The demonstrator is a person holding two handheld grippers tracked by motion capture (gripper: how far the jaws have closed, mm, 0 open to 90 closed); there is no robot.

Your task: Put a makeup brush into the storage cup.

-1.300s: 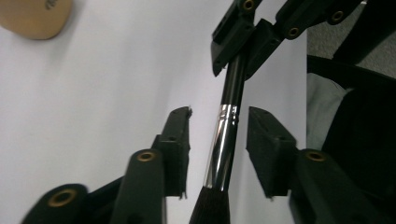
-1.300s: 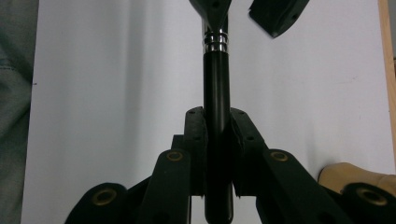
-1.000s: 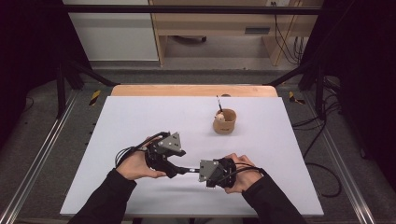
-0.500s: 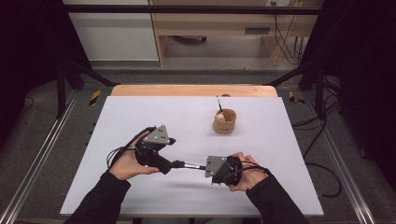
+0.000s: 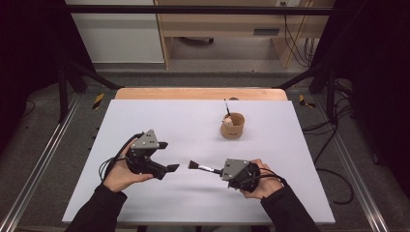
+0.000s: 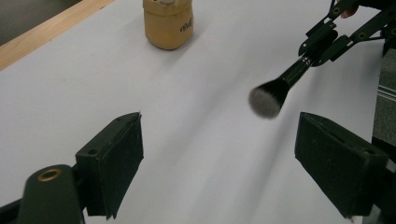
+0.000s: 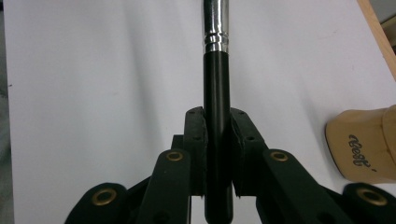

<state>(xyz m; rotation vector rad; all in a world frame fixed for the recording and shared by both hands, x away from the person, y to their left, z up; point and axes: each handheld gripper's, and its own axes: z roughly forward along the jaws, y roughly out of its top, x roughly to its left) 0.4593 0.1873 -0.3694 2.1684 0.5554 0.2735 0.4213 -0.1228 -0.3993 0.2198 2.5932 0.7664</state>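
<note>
A black makeup brush (image 5: pixel 205 168) with a silver ferrule lies level above the white table (image 5: pixel 193 121). My right gripper (image 5: pixel 221 171) is shut on its handle (image 7: pixel 217 93), and the bristle head (image 6: pixel 267 99) points toward my left gripper. My left gripper (image 5: pixel 168 156) stands open a little to the left of the brush head. Its jaws have just been opening, with nothing between the pads (image 6: pixel 116 158). A wooden cup (image 5: pixel 232 125) stands at the back right of the table with a thin dark stick (image 5: pixel 226 107) in it.
The table's far wooden edge (image 5: pixel 193 93) lies behind the cup (image 6: pixel 168 21). Cables trail from both grippers over the person's hands. Metal rails (image 5: pixel 43 159) run along both sides of the table. The cup (image 7: pixel 364 144) stands close beside the right gripper (image 7: pixel 217 140).
My left gripper has let go of the brush's head end, moved left away from it, and spread its jaws. The right gripper has shifted slightly right with the brush.
</note>
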